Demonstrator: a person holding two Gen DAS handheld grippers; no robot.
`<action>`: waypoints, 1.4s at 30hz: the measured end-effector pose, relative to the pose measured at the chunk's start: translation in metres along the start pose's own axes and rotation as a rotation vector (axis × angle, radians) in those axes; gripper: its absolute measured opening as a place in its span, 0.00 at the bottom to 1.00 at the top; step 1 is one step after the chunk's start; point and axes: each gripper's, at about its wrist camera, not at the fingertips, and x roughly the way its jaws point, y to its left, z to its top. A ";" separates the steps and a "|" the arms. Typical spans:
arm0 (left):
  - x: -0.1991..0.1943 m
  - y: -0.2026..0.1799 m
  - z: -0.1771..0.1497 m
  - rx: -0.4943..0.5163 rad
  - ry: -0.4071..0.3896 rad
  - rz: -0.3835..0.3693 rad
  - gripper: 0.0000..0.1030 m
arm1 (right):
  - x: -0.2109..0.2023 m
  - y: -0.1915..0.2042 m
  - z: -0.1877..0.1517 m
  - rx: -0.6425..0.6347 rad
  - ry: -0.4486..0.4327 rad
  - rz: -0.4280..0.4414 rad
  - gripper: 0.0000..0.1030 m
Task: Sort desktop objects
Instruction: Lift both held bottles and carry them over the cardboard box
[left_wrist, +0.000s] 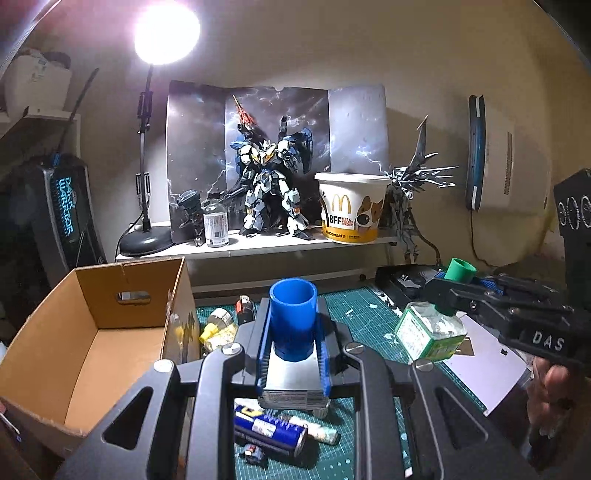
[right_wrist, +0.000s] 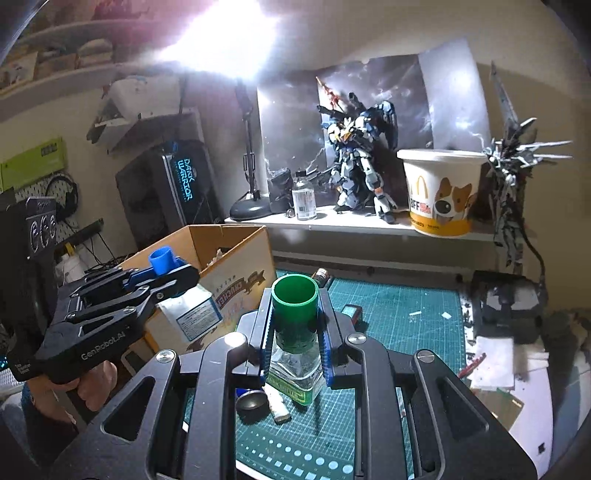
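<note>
Blue-capped bottle (left_wrist: 293, 354) is gripped between the fingers of the left gripper (left_wrist: 293, 339), which are drawn in narrowly against its white, labelled body; the bottle is held upright and raised above the green cutting mat (left_wrist: 365, 317), just to the right of the open cardboard box (left_wrist: 92, 314). In the right wrist view the same bottle (right_wrist: 192, 314) is seen beside the box's printed front wall (right_wrist: 236, 291), clamped by the left gripper (right_wrist: 173, 275).

A green-capped bottle (right_wrist: 295, 343) of clear liquid is clamped by the right gripper (right_wrist: 295, 332), the fingers being pressed against its cap and glass shoulders. It is carried clear of the mat (right_wrist: 399, 314); in the left wrist view it (left_wrist: 430, 328) is seen tilted, held by the right gripper (left_wrist: 448, 291) to the right of the blue-capped bottle and apart from it.

Several things are left lying on the mat: a blue can (left_wrist: 273, 430) on its side and a small white tube (left_wrist: 314, 428) beneath the left gripper, a yellow-capped bottle (left_wrist: 218, 332) close to the box, and a small dark jar (left_wrist: 245, 308) further back. A dark round lid (right_wrist: 252, 404) is seen under the right gripper.

On the shelf behind, a robot model (left_wrist: 269, 188) and a McDonald's bucket (left_wrist: 351, 206) are displayed, lit by a desk lamp (left_wrist: 166, 33).
</note>
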 end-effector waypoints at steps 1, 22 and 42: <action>-0.003 0.001 -0.002 0.002 0.001 0.001 0.20 | -0.001 0.001 -0.002 0.001 0.002 0.000 0.19; -0.029 0.040 -0.018 -0.055 -0.025 0.024 0.20 | -0.021 0.009 -0.005 -0.004 -0.022 -0.014 0.19; -0.052 0.069 -0.027 -0.088 -0.021 0.106 0.20 | 0.006 0.027 -0.004 -0.031 0.006 0.069 0.19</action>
